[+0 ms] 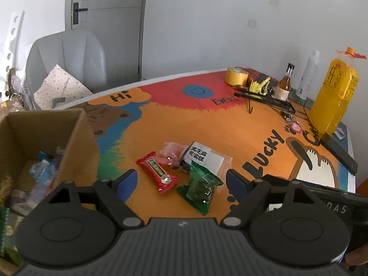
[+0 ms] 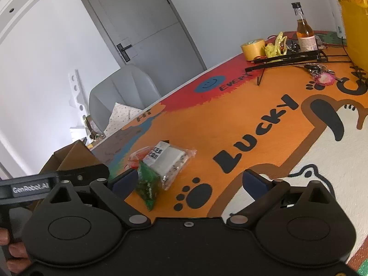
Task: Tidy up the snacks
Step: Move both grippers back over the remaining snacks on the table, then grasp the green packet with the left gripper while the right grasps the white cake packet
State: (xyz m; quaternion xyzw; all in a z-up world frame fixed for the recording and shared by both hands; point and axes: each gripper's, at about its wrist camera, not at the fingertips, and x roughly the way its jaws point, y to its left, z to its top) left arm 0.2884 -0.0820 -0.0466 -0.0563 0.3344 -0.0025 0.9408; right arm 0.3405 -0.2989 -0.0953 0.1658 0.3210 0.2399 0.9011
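While both grippers hang above the orange mat [image 1: 230,126], the left gripper [image 1: 181,181] stands wide, its jaws framing but not pressing the red packet [image 1: 158,172] and green packet [image 1: 200,188]. Just beyond these lie a pink packet [image 1: 171,153] and a white packet [image 1: 207,158]. Left of this cluster stands the cardboard box [image 1: 76,135], snacks inside. The right gripper [image 2: 191,181] stands wide, empty.

Tape roll [image 1: 236,76] near amber bottle [image 1: 286,83], yellow jug [image 1: 333,96].
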